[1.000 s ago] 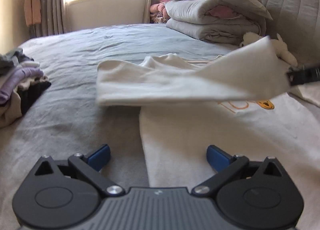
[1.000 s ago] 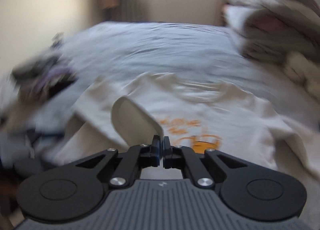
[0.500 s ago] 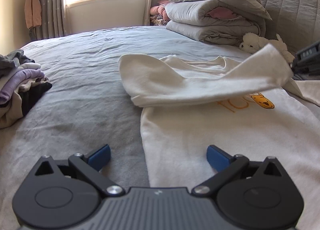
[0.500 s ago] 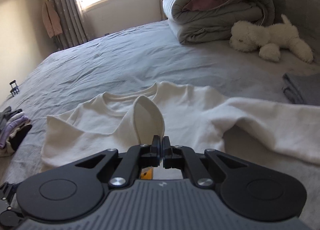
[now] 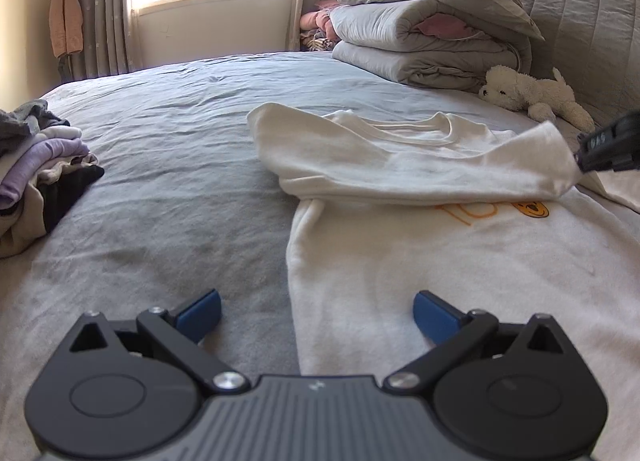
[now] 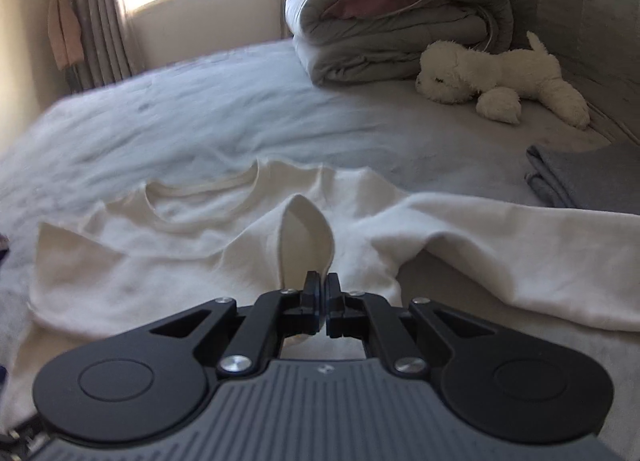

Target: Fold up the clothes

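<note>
Now we keep the right tool [image 6: 323,293] pinched on the cuff [image 6: 306,237] so the sleeve [image 5: 420,177] drapes across the sweatshirt [image 5: 460,261] on the bed [image 5: 180,141], while our left tool [image 5: 316,311] waits wide open, empty, at the hem.
</note>
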The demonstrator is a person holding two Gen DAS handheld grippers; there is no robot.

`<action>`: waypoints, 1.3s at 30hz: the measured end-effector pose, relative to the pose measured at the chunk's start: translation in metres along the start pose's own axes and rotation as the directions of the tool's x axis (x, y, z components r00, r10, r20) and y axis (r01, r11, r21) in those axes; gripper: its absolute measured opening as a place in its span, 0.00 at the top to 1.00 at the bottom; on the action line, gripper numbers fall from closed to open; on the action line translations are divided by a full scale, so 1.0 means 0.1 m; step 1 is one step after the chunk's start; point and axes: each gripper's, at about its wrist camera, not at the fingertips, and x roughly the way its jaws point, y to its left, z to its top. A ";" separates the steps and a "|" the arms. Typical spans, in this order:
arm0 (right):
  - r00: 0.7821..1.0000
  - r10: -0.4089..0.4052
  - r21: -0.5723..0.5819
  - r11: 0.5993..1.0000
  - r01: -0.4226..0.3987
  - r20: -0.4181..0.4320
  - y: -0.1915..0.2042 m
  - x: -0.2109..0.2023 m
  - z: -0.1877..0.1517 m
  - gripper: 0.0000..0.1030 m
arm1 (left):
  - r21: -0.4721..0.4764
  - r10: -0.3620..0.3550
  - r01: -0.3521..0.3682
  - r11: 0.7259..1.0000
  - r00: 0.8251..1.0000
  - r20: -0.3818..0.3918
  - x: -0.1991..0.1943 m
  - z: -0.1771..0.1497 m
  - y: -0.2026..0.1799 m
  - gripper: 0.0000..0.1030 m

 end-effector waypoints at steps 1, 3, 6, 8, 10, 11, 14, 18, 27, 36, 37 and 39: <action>1.000 -0.012 -0.009 1.000 0.012 0.001 0.01 0.01 -0.01 0.98 | 0.000 0.000 0.000 1.000 1.000 0.000 0.00 0.00 0.00 0.00; 0.999 -0.023 0.007 1.000 0.023 0.035 -0.01 -0.03 0.01 0.98 | 0.000 0.000 0.000 1.000 1.000 0.000 0.00 0.00 0.00 0.00; 0.997 -0.027 0.008 1.000 0.026 0.068 0.00 -0.07 0.05 0.98 | 0.001 0.000 0.000 1.000 1.000 0.000 0.00 0.00 0.00 0.00; 0.999 -0.037 -0.023 0.999 0.038 0.038 0.04 -0.02 0.01 0.98 | 0.001 0.001 -0.001 1.000 1.000 0.000 0.00 0.00 0.00 0.00; 0.999 -0.048 -0.038 0.998 0.049 0.012 0.06 0.05 -0.05 0.98 | 0.001 0.001 -0.001 1.000 1.000 0.000 0.00 0.00 0.00 0.00; 0.999 -0.050 -0.041 0.998 0.050 0.005 0.07 0.07 -0.07 0.98 | 0.001 0.001 -0.001 1.000 1.000 0.000 0.00 0.00 0.00 0.00; 0.999 -0.039 -0.043 0.998 0.040 0.008 0.09 0.06 -0.07 0.98 | 0.001 0.001 -0.001 1.000 1.000 0.000 0.00 0.00 0.00 0.00; 0.999 -0.032 -0.047 0.998 0.033 0.009 0.11 0.04 -0.08 0.97 | 0.001 0.001 -0.001 1.000 1.000 0.000 0.00 0.00 0.00 0.00; 1.000 -0.019 -0.031 0.999 0.019 0.013 0.10 0.00 -0.07 0.97 | 0.001 0.001 -0.001 1.000 1.000 -0.001 0.00 0.00 0.00 0.00; 0.999 -0.035 -0.008 0.999 0.035 -0.020 0.02 0.00 -0.01 0.97 | 0.001 0.001 -0.001 1.000 1.000 -0.001 0.00 0.00 0.00 0.00; 0.999 -0.033 0.000 0.999 0.033 -0.032 0.01 0.02 -0.02 0.97 | 0.001 0.001 -0.001 1.000 1.000 -0.001 0.00 0.00 -0.01 0.00; 0.999 -0.021 0.002 1.000 0.021 -0.035 0.01 0.02 -0.03 0.97 | 0.001 0.001 -0.001 1.000 1.000 -0.001 0.00 0.00 -0.01 0.00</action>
